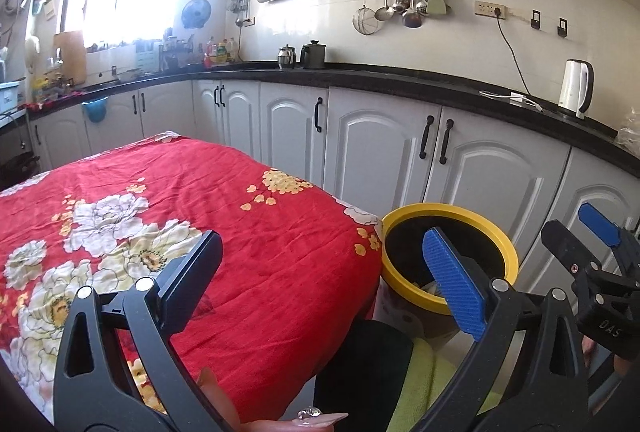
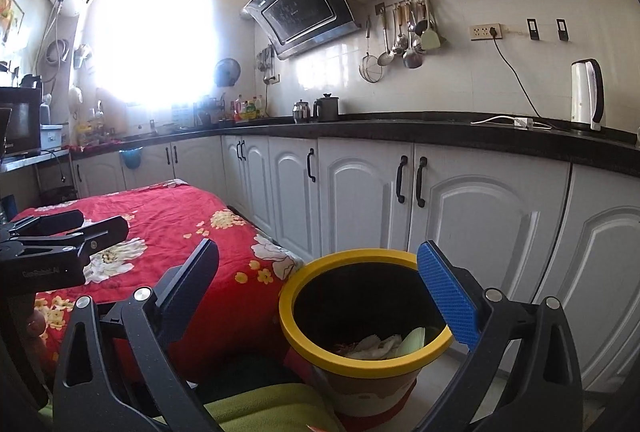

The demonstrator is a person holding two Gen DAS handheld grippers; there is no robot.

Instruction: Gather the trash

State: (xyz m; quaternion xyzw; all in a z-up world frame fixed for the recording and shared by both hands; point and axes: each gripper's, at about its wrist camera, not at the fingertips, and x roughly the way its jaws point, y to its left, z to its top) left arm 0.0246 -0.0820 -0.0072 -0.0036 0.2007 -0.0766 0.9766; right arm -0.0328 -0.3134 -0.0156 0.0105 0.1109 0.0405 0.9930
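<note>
Now both grippers — left gripper (image 1: 324, 280), right gripper (image 2: 320, 296) — hover level, jaws spread, seemingly empty.

Left gripper (image 1: 320, 280) and right gripper (image 2: 316, 296): black clamp frames, silver rivets, ribbed blue pad (image 1: 454, 282), jewelled long fingernail (image 1: 316, 417).

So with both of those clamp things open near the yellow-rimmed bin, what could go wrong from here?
Two things, I think. The trash bin stands on the floor tight against the red flowered cloth, and the right gripper hangs wide open just over its rim, so a careless move could knock it and tip out the crumpled scraps inside. The left gripper is also open and empty above the cloth, whose loose wrinkles could catch a finger.
</note>
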